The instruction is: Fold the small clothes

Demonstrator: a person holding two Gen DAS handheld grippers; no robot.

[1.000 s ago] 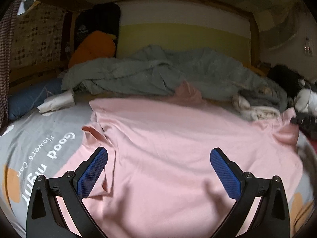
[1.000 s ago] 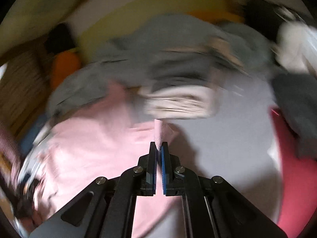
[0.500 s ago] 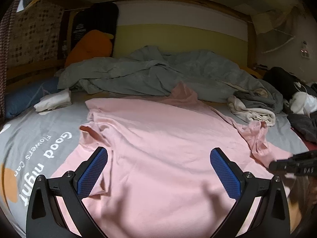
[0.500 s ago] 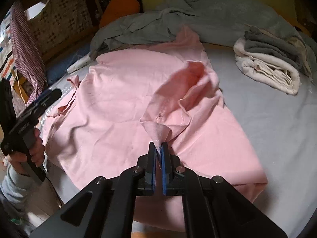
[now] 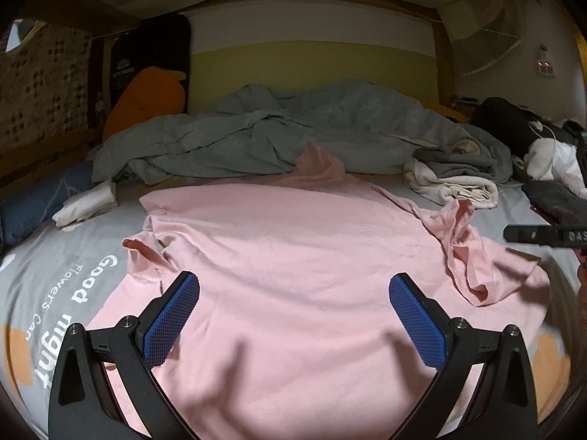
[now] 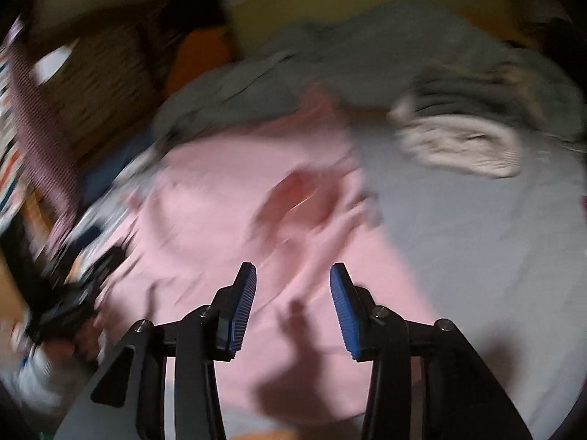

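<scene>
A pink T-shirt (image 5: 293, 256) lies spread flat on the grey bed sheet (image 5: 66, 278). Its right sleeve (image 5: 466, 256) is folded inward and lies crumpled on the shirt. My left gripper (image 5: 293, 315) is open and empty, held just above the shirt's near part. My right gripper (image 6: 292, 304) is open and empty above the shirt's right side (image 6: 227, 201); that view is blurred by motion. The right gripper also shows at the right edge of the left wrist view (image 5: 546, 235).
A rumpled grey duvet (image 5: 286, 132) lies across the back of the bed. A folded grey and cream pile (image 5: 455, 172) sits at the back right, a white folded cloth (image 5: 88, 203) at the left. An orange cushion (image 5: 146, 99) leans in the back corner.
My right gripper carried the pink sleeve inward over the shirt, then opened and let it go. The sleeve now lies crumpled on the shirt. The left gripper stayed open and nearly still.
</scene>
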